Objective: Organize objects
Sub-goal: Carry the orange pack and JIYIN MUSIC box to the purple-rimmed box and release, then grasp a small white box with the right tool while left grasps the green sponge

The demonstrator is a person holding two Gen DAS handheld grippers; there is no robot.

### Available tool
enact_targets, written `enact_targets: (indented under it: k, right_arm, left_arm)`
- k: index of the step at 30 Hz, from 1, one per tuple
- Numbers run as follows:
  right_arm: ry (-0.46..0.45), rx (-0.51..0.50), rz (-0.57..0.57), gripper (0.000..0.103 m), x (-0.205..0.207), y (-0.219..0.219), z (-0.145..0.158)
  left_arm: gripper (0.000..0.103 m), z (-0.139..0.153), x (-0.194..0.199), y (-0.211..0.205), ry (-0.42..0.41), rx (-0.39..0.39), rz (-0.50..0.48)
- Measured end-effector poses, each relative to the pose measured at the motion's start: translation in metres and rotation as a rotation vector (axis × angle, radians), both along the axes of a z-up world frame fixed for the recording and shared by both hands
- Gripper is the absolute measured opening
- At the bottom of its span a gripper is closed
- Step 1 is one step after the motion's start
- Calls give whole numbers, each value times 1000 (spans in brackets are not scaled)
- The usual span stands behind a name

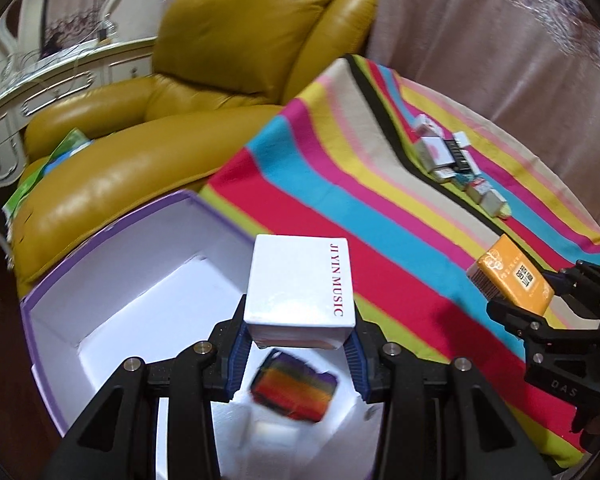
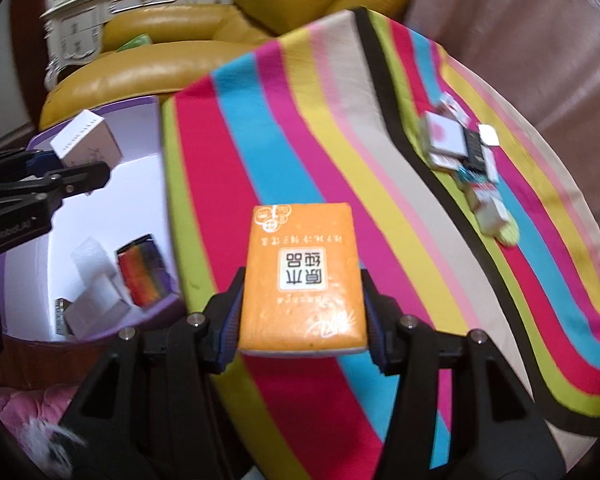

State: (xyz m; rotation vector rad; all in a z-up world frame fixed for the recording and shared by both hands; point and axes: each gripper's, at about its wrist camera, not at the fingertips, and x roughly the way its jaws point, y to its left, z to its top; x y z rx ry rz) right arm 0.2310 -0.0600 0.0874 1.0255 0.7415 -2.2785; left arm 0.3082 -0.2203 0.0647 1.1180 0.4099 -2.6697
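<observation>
My left gripper (image 1: 298,344) is shut on a white box (image 1: 300,286) printed with red letters, held above the open purple-rimmed storage box (image 1: 112,280). A rainbow-striped item (image 1: 294,388) lies inside that box below it. My right gripper (image 2: 302,320) is shut on an orange tissue pack (image 2: 304,276) over the striped cloth (image 2: 228,152). In the left wrist view the right gripper (image 1: 540,300) and orange pack (image 1: 512,276) appear at right. In the right wrist view the left gripper (image 2: 66,168) holds the white box (image 2: 86,140) over the storage box (image 2: 148,112).
A cluster of several small boxes (image 1: 456,160) lies far right on the striped cloth; the same cluster of small boxes (image 2: 464,160) shows in the right wrist view. A mustard leather armchair (image 1: 204,80) stands behind. White packets (image 2: 96,292) sit in the storage box. An ornate white cabinet (image 1: 40,80) is at left.
</observation>
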Motion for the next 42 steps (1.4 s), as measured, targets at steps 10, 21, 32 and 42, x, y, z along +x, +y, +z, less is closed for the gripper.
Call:
enact_targets:
  k: [10,21,32,42]
  right_arm:
    - [-69,-62,217,56,36,-61,-10]
    - [-210,-192,336,57,53,-92,-27]
    - [-137,-331,15,83,-24,15,-19]
    - [-121,-222,-550,83,-170,195,-58]
  left_arm:
    - [43,-21,28,-45,-56,26,110]
    - [48,-26,36,-77,-113,-47,302]
    - [86,19,-8,-35,21,-50,269]
    - [103,-17,-201,120,-96,47,-220]
